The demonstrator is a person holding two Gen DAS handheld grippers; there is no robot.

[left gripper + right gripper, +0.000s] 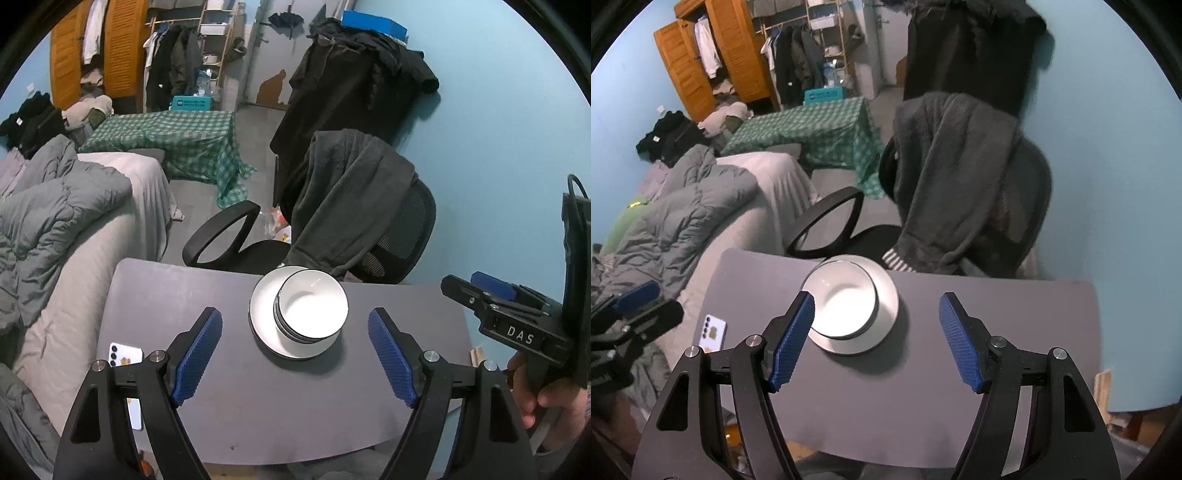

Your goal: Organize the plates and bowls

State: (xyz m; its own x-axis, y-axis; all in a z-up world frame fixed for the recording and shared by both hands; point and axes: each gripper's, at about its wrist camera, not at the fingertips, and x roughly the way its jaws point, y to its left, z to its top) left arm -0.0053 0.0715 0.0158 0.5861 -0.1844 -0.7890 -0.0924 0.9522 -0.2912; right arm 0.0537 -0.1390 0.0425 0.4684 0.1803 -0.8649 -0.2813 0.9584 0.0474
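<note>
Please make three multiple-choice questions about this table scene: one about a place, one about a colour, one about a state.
1. Where do the bowls stand?
A. on the plate
B. on the chair
C. on the phone

2. What colour are the gripper pads?
A. red
B. blue
C. green

3. How is the left gripper?
A. shut on a bowl
B. shut on the plate
C. open, holding nothing

Answers: 1 A, the stacked bowls sit on the white plate; 2 B, the ribbed pads are blue; 3 C, its jaws stand wide apart above the table.
</note>
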